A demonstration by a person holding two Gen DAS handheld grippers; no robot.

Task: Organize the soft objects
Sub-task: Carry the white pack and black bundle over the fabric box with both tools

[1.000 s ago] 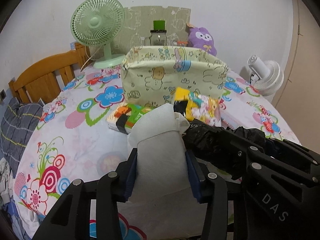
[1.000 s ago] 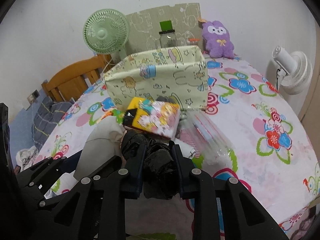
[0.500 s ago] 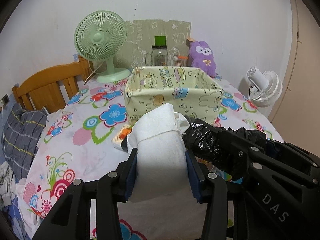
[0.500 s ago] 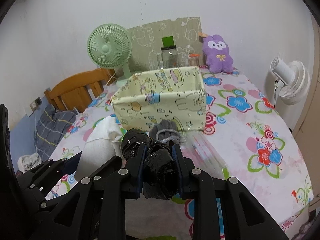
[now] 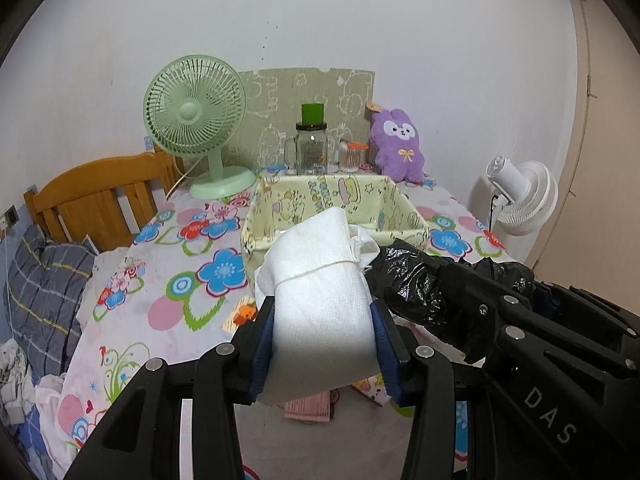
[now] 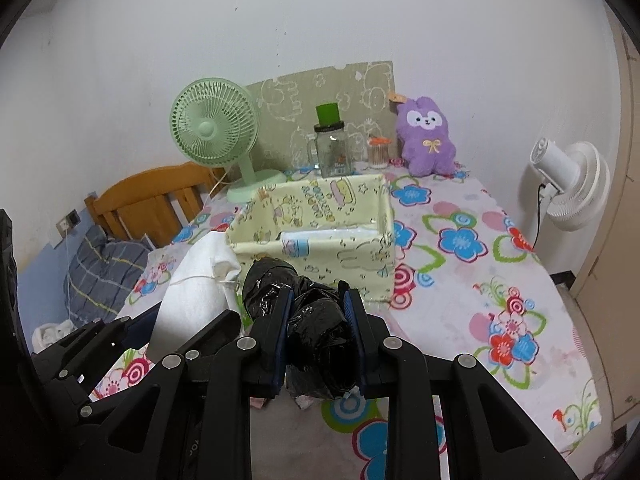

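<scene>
The left gripper (image 5: 322, 322) is clamped on a folded white cloth (image 5: 320, 280) at lower centre of its frame, and the right gripper (image 6: 318, 332) pinches a crumpled black plastic bag (image 6: 308, 320) low in its own; both bundles are held side by side above the flowered tablecloth (image 6: 460, 280), probably so they can go together into the yellow fabric box (image 6: 360, 248) at mid-frame. The right view looks into the box and shows a pale folded item on its floor, which the cloth hides from the left view.
</scene>
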